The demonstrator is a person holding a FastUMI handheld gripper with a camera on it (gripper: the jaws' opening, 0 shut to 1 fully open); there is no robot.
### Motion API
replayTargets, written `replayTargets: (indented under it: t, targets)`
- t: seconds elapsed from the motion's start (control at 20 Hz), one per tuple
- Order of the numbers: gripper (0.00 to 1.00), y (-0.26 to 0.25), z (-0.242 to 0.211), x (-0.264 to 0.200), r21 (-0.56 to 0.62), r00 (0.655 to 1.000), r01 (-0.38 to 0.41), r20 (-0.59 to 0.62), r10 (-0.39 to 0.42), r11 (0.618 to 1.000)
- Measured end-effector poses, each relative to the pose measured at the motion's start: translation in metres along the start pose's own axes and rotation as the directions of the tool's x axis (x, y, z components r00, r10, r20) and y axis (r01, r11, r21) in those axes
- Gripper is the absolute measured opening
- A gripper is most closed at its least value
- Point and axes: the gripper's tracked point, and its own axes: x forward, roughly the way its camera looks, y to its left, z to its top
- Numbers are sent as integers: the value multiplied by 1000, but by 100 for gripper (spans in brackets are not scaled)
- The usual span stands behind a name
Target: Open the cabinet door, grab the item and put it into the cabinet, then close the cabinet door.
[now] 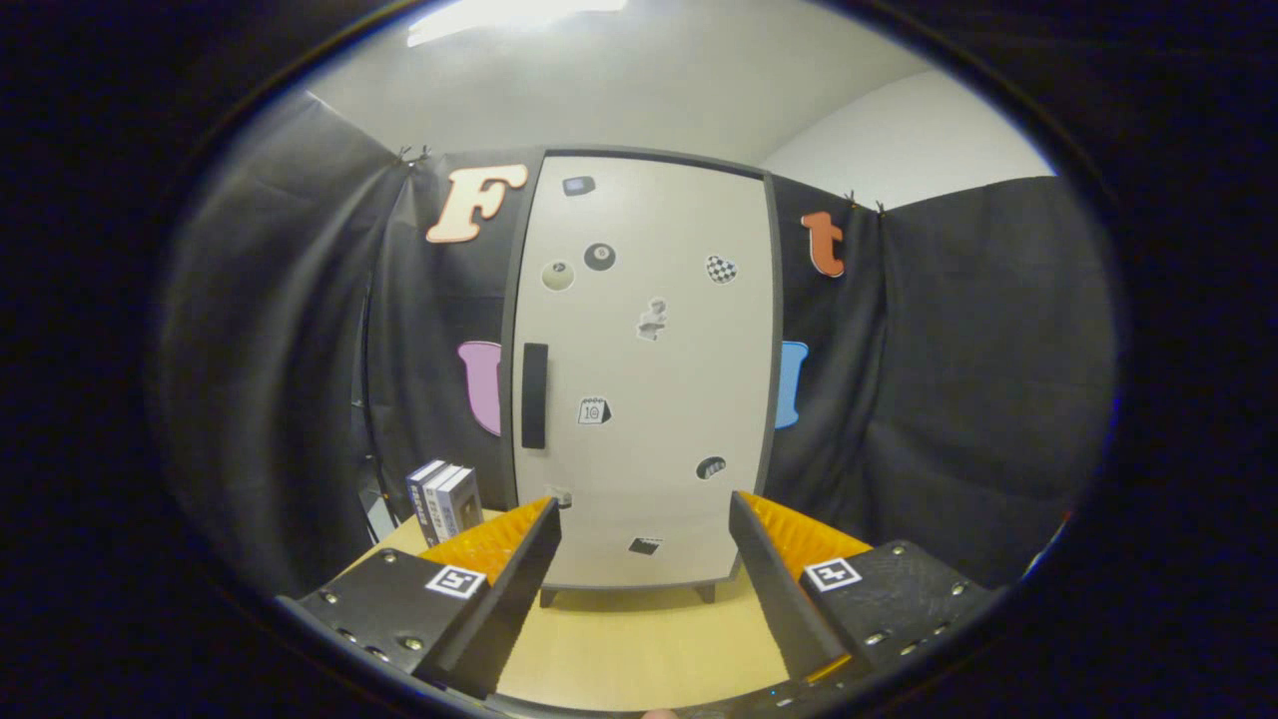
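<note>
1. Beyond the fingers, I am looking at the cabinet standing on the wooden table, its pale door sitting flush in the dark frame, so it is reading as closed.
2. I am holding the gripper with its fingers spread wide apart and nothing between them; they are gripping nothing and touching neither the door nor the table.
3. I am seeing the dark vertical handle along the door's left side, just ahead of and above the left finger, apart from it.
4. I am noting a small boxed item standing upright on the table just left of the cabinet, outside it, beside the black cloth wall.
5. I am judging progress cautiously: if that box is the thing to store, it is sitting outside, so opening, stowing and closing would remain. If another item is already inside, a shut door fits a finished job; I cannot tell what the cabinet is holding.
</note>
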Motion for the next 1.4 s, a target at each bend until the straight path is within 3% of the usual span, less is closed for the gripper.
replayTargets:
  t: [0.45,1.4]
  targets:
    - [100,-12,7,-14,30,1000,25,16,-25,999]
    - [100,1,13,-2,52,1000,-5,3,4,999]
